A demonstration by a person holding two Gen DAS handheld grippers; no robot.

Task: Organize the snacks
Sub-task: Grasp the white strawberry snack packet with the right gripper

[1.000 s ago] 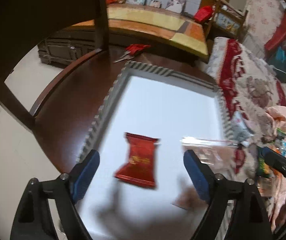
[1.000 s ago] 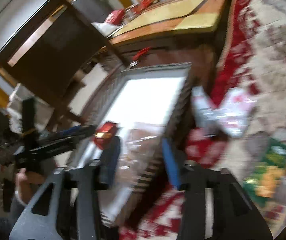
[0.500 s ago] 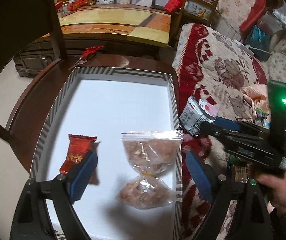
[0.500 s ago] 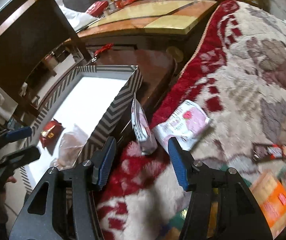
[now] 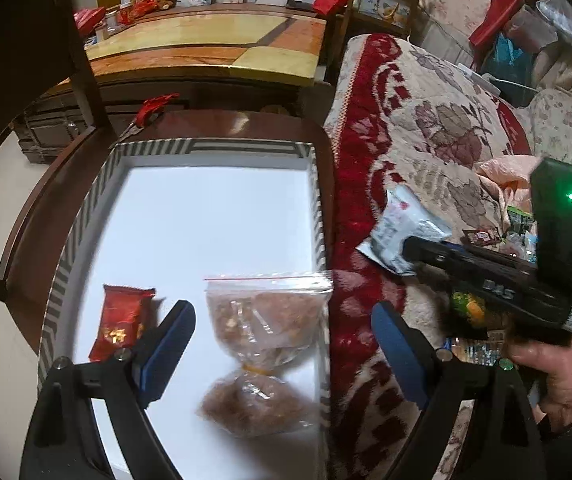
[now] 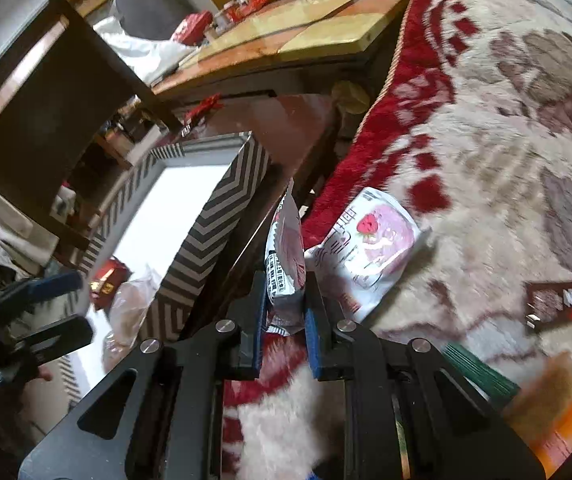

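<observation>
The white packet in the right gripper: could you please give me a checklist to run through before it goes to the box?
1. Right gripper shut on white packet: ok.
2. Grip depth: pads hold only the packet's lower end: cannot tell if secure.
3. Second packet lies apart on the blanket, not caught: ok.
4. Free room in box beyond red packet and clear bag: ok.
5. Left gripper open over the box's near end, possibly in the way: not ok.
</observation>
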